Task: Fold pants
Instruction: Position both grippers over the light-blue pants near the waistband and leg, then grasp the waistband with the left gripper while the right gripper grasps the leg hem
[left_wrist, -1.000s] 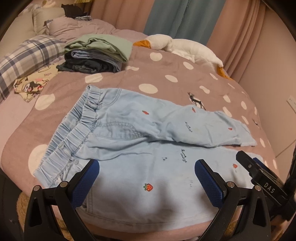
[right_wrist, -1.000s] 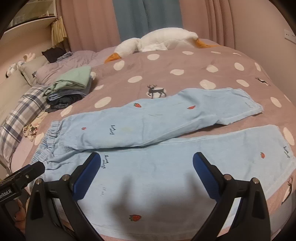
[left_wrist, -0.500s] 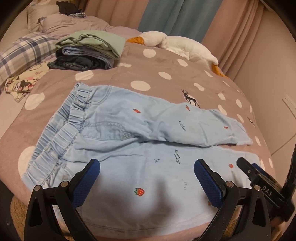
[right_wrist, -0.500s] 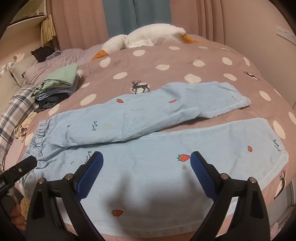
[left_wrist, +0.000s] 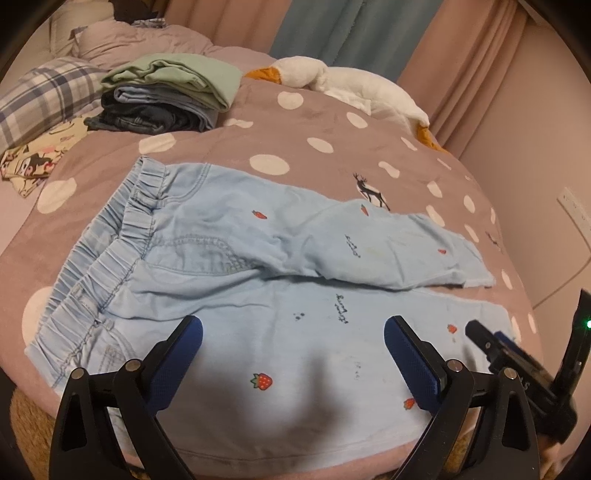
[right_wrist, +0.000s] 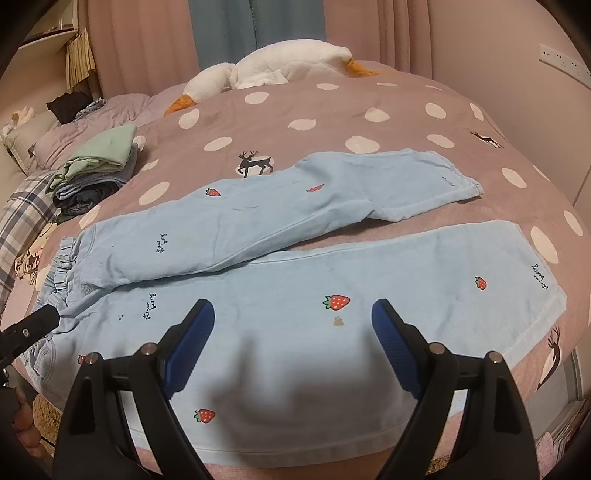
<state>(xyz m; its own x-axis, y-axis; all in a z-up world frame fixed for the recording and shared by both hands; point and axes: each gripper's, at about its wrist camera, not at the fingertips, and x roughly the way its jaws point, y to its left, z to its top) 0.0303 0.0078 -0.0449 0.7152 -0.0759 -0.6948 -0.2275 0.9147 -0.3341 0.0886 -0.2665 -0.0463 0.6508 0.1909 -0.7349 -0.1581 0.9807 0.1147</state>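
While the pants (right_wrist: 332, 258) lie flat below, right fingers (right_wrist: 391, 343) are closing empty, left fingers (left_wrist: 410, 362) spread.

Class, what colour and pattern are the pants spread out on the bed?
Light blue pants with small red strawberries; the right wrist view shows them best.

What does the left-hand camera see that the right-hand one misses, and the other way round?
Only the left wrist view shows the full gathered waistband up close, and the right gripper at its right edge.

Only the right wrist view shows the near leg's hem and the wall socket strip.

Both show the light blue strawberry pants spread unfolded on the dotted blanket, the folded clothes stack, the plush goose, and their own jaws apart over the near leg; the right jaws are closing, not pinching the cloth.
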